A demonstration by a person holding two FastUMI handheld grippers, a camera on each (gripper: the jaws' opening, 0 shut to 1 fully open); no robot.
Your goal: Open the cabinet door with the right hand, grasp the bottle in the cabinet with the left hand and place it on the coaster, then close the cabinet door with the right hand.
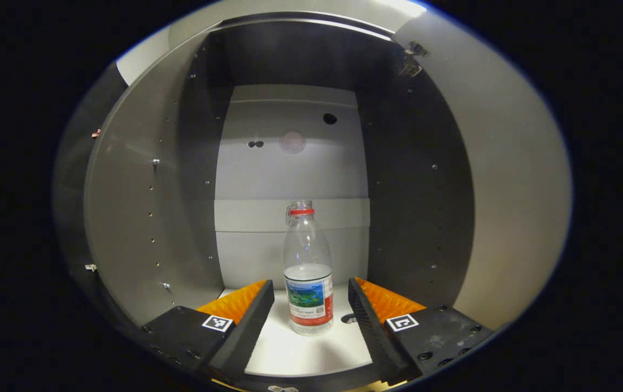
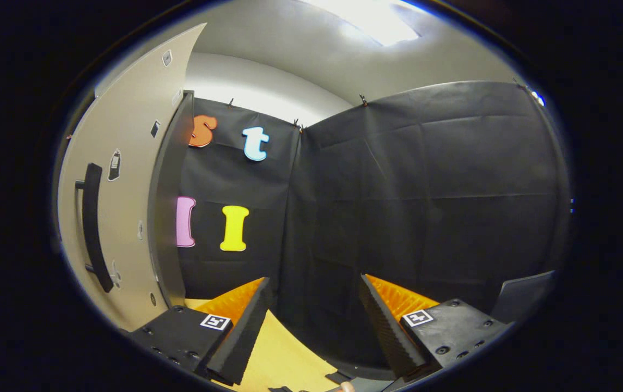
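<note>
A clear plastic bottle with a red cap ring and a printed label stands upright on the white floor of the open cabinet. My left gripper is open, its two fingers on either side of the bottle's lower half without touching it. In the right gripper view the cabinet door stands swung open at the left, with its dark bar handle facing me. My right gripper is open and holds nothing, to the right of the door.
The cabinet's grey side walls close in left and right of the bottle, and the open door is at the right. A wooden tabletop lies under my right gripper. A grey object sits at the far right.
</note>
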